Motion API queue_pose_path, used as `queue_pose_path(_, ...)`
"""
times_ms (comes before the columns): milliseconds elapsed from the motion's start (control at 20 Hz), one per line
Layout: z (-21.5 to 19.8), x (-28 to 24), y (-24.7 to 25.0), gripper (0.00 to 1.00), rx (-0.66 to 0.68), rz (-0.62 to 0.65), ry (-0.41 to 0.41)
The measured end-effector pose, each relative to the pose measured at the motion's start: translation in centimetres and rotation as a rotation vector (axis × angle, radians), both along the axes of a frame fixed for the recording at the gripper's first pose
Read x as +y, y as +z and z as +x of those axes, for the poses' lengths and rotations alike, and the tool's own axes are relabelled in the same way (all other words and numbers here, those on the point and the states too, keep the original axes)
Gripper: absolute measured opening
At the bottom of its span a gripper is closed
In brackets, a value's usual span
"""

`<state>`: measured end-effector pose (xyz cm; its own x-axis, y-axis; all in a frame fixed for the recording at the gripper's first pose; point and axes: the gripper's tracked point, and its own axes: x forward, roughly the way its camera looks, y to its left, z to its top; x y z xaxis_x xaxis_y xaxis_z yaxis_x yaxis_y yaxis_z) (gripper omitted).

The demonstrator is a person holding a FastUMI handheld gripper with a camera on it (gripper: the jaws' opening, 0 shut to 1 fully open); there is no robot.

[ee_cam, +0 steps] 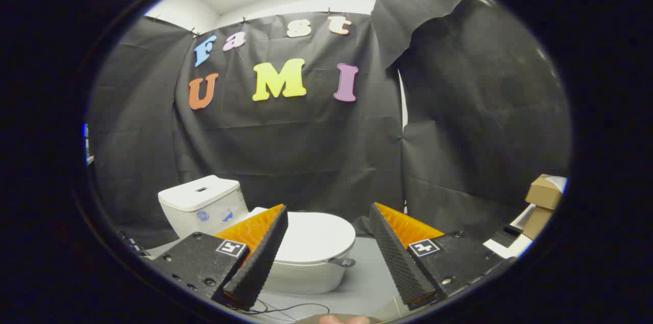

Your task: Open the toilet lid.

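One white toilet, lid down, on grey floor beyond the wide-open claw.

White toilet and lid (glossy), grey floor, brown boxes.

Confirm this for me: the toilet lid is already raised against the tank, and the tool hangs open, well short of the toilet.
One thing is wrong: the toilet lid is not raised. The gripper view shows it lying flat and closed over the bowl, in front of the tank. The rest stands: the tool hangs open, its fingers spread wide and touching nothing, well short of the toilet.
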<state>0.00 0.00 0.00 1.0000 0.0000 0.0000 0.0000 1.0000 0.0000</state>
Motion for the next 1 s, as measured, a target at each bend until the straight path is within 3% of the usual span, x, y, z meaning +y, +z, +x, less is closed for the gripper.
queue_pose_path(1000,0.7,-1.5,-0.7,1.00,0.011,0.003,-0.046)
